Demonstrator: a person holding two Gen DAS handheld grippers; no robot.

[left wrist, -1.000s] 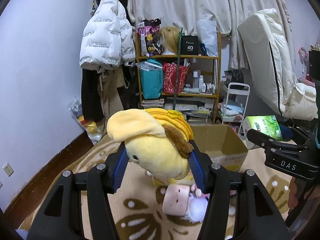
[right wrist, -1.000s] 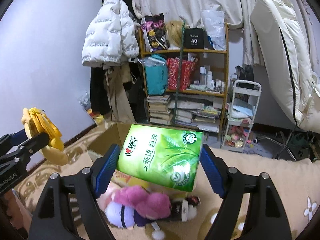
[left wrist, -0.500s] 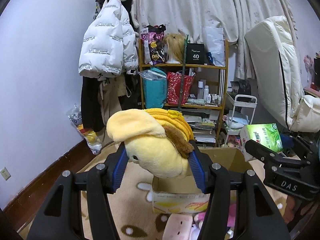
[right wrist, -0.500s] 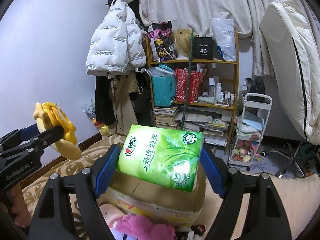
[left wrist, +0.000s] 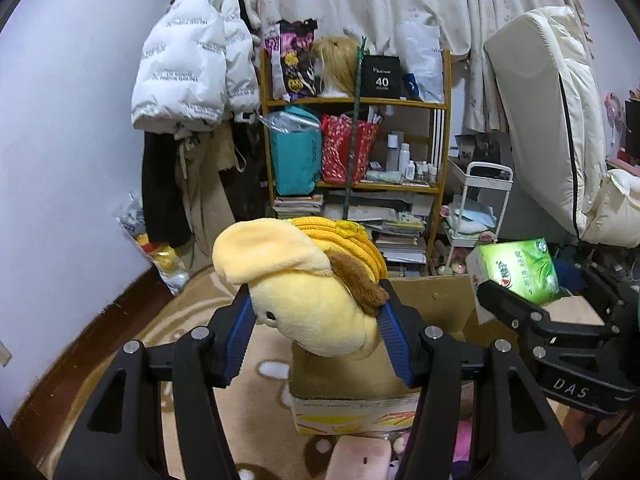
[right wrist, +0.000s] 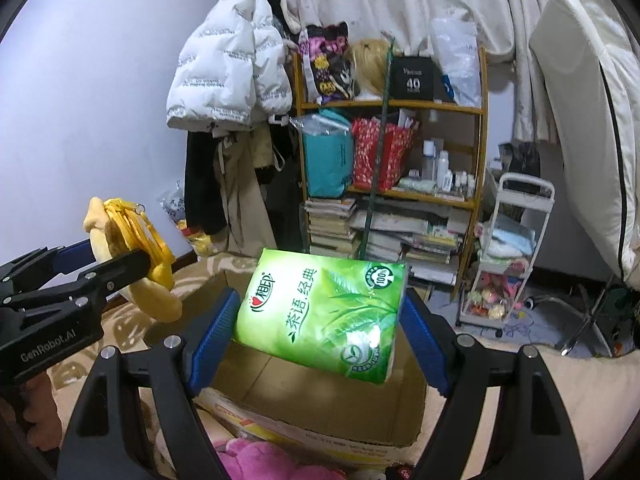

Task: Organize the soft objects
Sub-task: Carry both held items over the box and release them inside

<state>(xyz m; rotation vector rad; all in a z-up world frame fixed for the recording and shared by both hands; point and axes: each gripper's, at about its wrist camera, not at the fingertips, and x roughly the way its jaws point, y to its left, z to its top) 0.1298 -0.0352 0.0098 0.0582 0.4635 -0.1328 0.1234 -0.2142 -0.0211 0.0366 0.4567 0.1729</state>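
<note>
Two soft things hang over the cardboard box (right wrist: 320,396), each gripped so it can be dropped in: the left tongs (left wrist: 316,334) are clenched on the yellow plush toy (left wrist: 304,292), just above the box's near wall. The right tongs (right wrist: 316,326) clamp the green tissue pack (right wrist: 324,312) by its ends, directly above the box's open bottom, seemingly ready for release.

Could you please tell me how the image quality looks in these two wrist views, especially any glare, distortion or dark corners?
Left wrist view: strong fisheye bending, with dark vignetted corners; the yellow plush is sharp and evenly lit. Right wrist view: the same barrel distortion and dark corners; a bright glare patch sits on the glossy green tissue pack, washing out part of its lower print, and the shelf behind stays reasonably sharp.
</note>
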